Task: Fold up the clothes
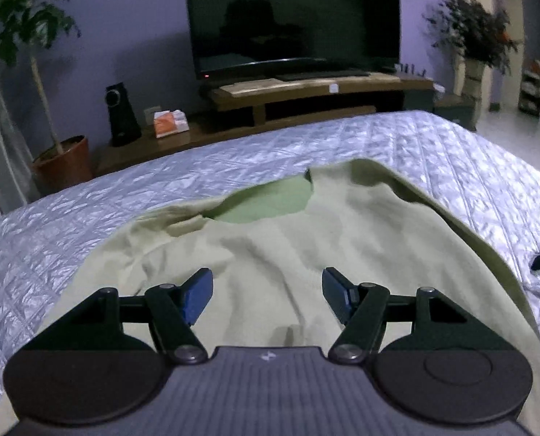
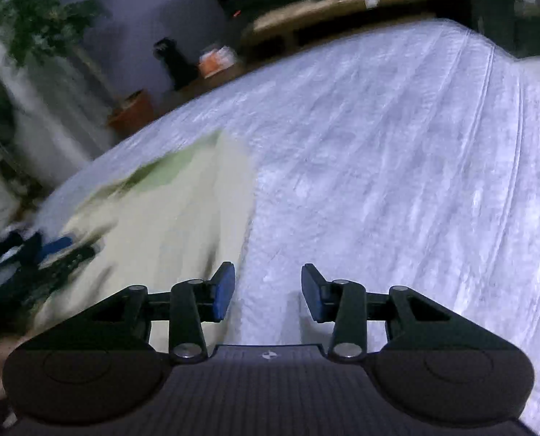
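Note:
A pale yellow-green shirt [image 1: 288, 239] lies spread on the quilted bed, its darker green neck opening [image 1: 266, 201] toward the far side. My left gripper [image 1: 267, 296] hovers open just above the shirt's near half, with nothing between its blue pads. In the blurred right wrist view the same shirt [image 2: 168, 225] lies to the left. My right gripper [image 2: 268, 290] is open over the bare bedspread, just off the shirt's right edge. The left gripper [image 2: 41, 250] shows at the far left of that view, over the shirt.
The silvery quilted bedspread [image 1: 433, 160] covers the whole bed. Beyond its far edge stand a low wooden TV bench [image 1: 306, 94] with a dark television [image 1: 291, 18], a black speaker [image 1: 121, 116], an orange tissue pack [image 1: 170, 123] and a potted plant [image 1: 63, 163].

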The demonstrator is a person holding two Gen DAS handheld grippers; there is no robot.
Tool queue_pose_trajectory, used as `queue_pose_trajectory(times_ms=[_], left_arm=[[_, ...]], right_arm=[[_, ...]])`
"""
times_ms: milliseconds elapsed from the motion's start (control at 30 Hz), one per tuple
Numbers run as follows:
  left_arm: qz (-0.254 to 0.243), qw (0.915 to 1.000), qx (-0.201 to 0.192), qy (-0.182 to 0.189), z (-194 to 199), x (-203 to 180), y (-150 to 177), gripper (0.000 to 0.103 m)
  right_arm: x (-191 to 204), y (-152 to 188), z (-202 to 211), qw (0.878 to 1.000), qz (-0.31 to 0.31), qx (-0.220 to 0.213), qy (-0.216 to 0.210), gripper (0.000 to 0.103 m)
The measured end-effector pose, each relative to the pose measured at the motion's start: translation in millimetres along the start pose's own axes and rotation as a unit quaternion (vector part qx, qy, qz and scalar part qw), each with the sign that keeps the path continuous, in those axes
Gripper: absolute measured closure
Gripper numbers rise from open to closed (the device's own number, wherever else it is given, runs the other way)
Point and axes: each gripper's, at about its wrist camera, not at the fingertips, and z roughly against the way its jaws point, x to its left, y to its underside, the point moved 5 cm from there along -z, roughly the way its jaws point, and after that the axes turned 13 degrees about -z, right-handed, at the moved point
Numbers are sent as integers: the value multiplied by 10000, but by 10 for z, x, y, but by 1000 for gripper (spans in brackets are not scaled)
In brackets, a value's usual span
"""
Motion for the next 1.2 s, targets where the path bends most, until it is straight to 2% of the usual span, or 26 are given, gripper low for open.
queue_pose_trajectory(times_ms=[100,200,233,267,300,367,500,600,733,833,900,933,1000,1067,1200], left_arm=[[-67,10000,58,26,-48,-52,8,40],[-170,9997,160,-7,-94,-80,71,40],[-198,9996,199,-23,-110,-81,92,40],[-201,9995,240,-29,-120,-75,112,40],[-181,9994,287,-25,-139,-64,126,40],[-117,9992,375,-8,-185,-41,150,40],[5,9986,532,22,-231,-28,194,42],[127,9980,614,64,-218,-21,203,44],[601,9953,724,208,-242,53,233,44],[644,9947,739,313,-233,70,244,34],[663,9944,719,407,-210,71,250,24],[688,9940,706,480,-194,74,247,21],[758,9933,638,596,-145,95,228,12],[794,9932,627,569,-107,134,217,5],[1062,9890,999,228,-68,270,222,1]], right_arm=[[98,449,85,9983,87,439,-386,55],[202,517,-14,9977,246,476,-419,57],[218,490,-50,9980,280,437,-351,62],[235,456,-79,9983,293,410,-281,86],[253,424,-102,9985,294,393,-243,101],[240,371,-64,9987,334,306,-234,101],[208,190,225,9940,993,-157,420,102],[169,-21,393,9820,1471,-485,1081,102],[86,-263,504,9598,1891,-763,1929,99],[30,-447,598,9367,2193,-967,2553,96],[-3,-570,664,9183,2388,-1100,2961,95],[1,-544,676,9156,2393,-1125,3029,95],[58,-348,658,9254,2195,-1120,2880,92],[157,-148,603,9453,1859,-1085,2451,92],[472,95,356,9661,1691,-862,1749,90]])
